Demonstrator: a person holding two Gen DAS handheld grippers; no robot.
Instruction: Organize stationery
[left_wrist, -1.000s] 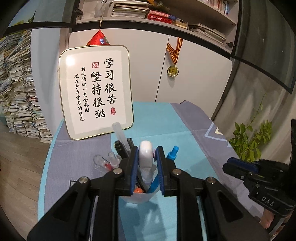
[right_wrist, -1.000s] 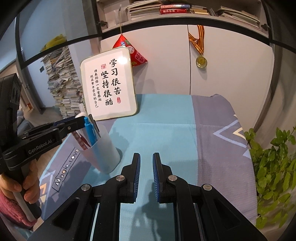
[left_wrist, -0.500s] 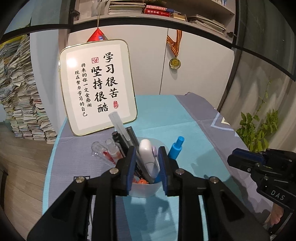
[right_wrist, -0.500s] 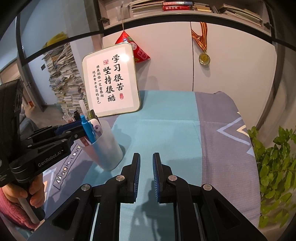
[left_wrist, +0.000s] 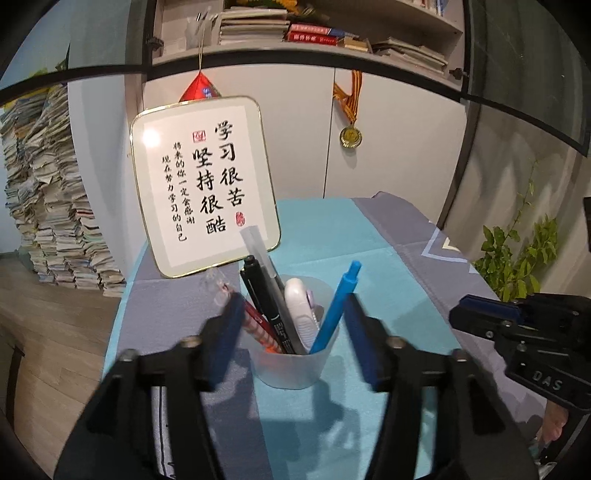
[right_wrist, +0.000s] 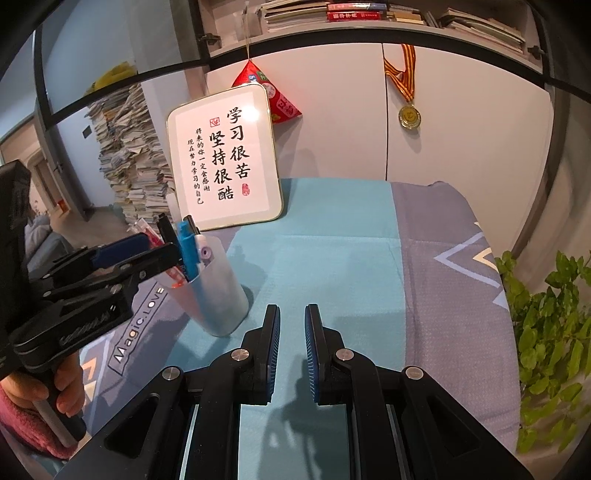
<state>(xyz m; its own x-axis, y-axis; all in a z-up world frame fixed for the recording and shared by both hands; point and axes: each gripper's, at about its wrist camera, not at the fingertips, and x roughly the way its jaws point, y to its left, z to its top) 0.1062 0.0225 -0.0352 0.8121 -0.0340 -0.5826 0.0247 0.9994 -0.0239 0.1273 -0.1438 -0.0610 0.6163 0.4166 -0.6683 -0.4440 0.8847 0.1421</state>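
The left tongs (left_wrist: 291, 339) stand spread on either side of the cup (left_wrist: 293, 363), whose pens (left_wrist: 334, 308) lean outward above its rim and crowd the way in from above. The sign (right_wrist: 225, 158) blocks the tabletop (right_wrist: 332, 254) behind the cup. Ahead of the right tongs (right_wrist: 291, 350) the cloth lies bare up to the cabinet (right_wrist: 461, 122).

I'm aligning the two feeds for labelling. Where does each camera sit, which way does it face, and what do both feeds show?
Left wrist view: sits on the left tongs, faces forward and down at the translucent plastic pen cup; its own open fingers flank the cup, and the right tongs show at the side.
Right wrist view: sits on the right tongs, faces across the teal and grey tablecloth; its own narrow-gapped fingers show, plus the left tongs and the hand holding them.
Shared: cup, gold-framed calligraphy board, hanging gold medal.
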